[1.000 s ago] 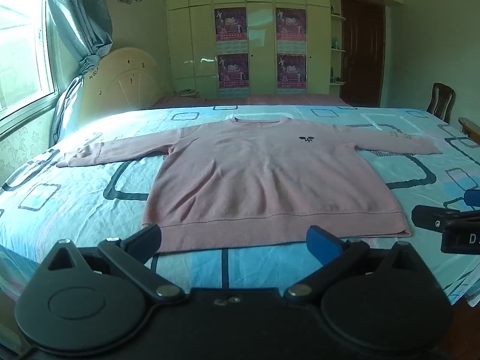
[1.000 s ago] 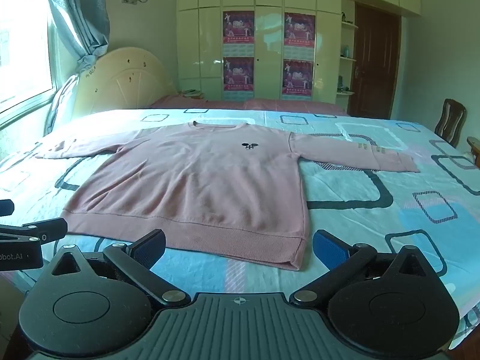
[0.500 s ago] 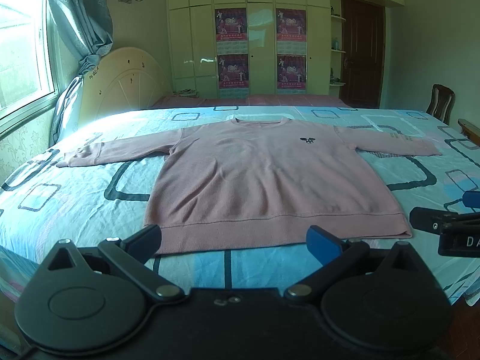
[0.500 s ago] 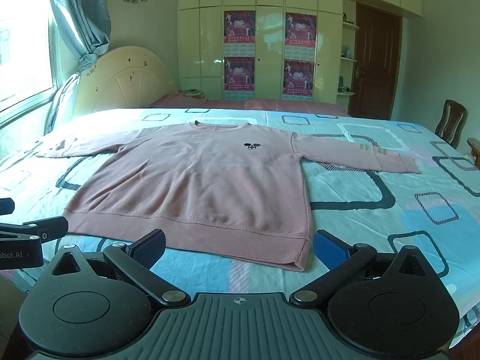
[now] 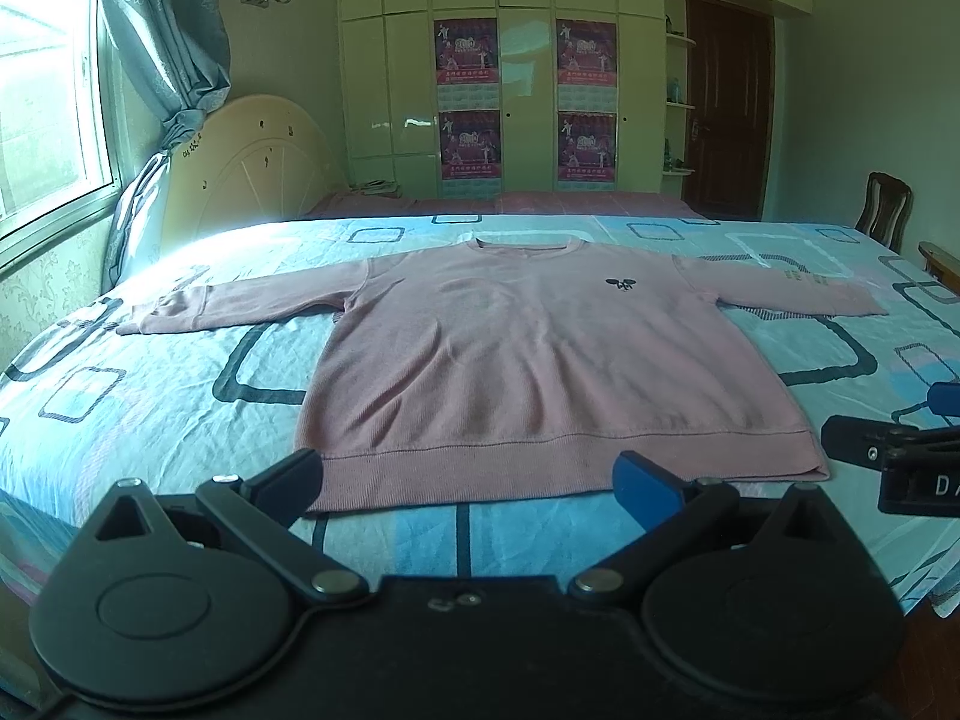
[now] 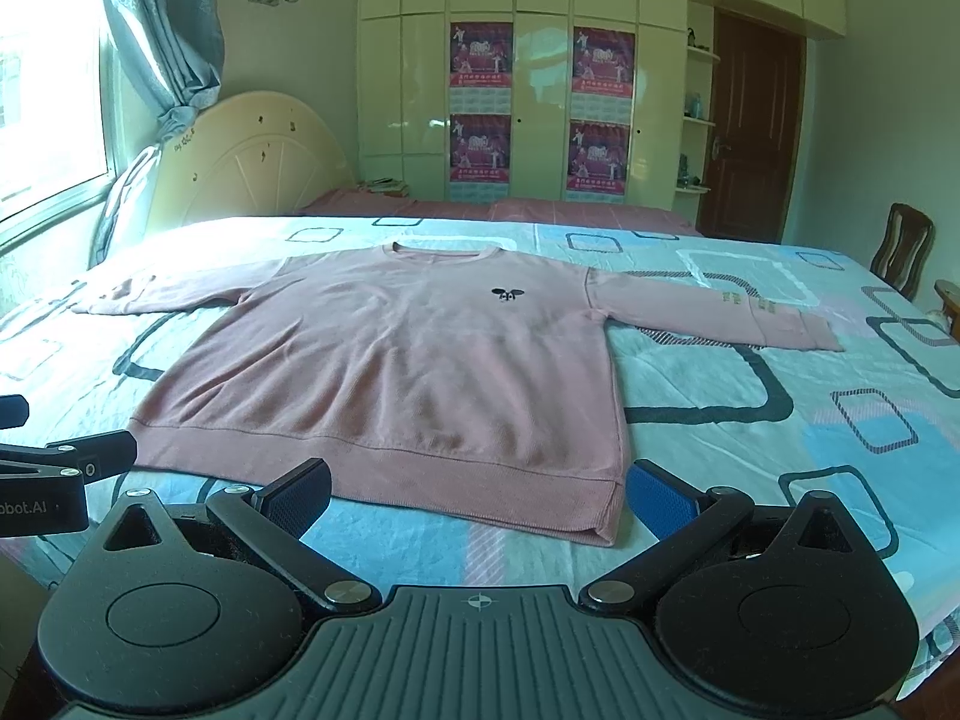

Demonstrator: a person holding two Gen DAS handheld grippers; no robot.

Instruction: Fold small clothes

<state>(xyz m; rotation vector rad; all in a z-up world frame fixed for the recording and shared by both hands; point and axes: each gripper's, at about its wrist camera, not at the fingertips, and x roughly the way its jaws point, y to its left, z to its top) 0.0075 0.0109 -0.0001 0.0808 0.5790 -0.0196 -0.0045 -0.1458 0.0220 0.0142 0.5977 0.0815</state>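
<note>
The pink sweater [image 5: 540,372] lies flat on the bed [image 5: 150,408], hem at the near edge, a small black logo [image 6: 507,294] on its chest. Only the right view shows yellow sleeve writing [image 6: 747,303], too small to read. The left gripper [image 5: 468,480] and the right gripper [image 6: 480,495] hover there, jaws spread wide, holding nothing.

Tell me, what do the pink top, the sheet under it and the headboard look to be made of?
Top: a soft knit, likely cotton; matte, with a ribbed hem and cuffs.
Sheet: thin woven cloth, probably cotton or a blend; printed with blue blocks and dark rounded squares, lightly creased.
Headboard: hard and cream, with a slight sheen; painted wood or board, I cannot tell which.
</note>
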